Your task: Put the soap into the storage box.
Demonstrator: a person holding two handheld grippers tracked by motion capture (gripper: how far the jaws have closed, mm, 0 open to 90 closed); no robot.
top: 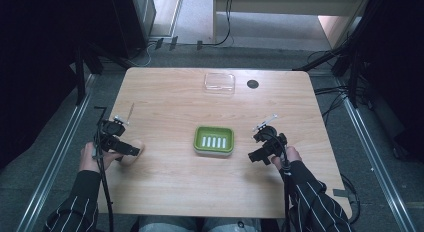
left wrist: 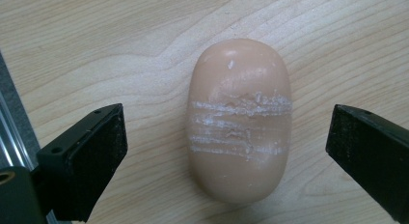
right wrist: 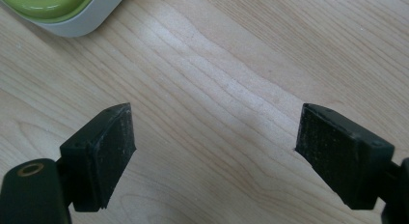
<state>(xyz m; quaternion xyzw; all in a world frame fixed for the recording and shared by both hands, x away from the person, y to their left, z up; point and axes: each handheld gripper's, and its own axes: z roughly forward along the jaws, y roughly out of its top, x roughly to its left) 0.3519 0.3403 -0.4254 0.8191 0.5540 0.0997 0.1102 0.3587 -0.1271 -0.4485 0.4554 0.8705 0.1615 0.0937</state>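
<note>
Peeking from behind the left gripper (top: 131,151), a peach soap bar (left wrist: 239,120) lies flat between its wide-open jaws, untouched. Mid-table, the green dish (top: 214,140) holds a white ribbed insert. Over bare wood hangs the right gripper (right wrist: 214,154), spread wide, holding nothing.

We're scanning everything here and we find no lettering, number, brand or sign that can be read anywhere.
</note>
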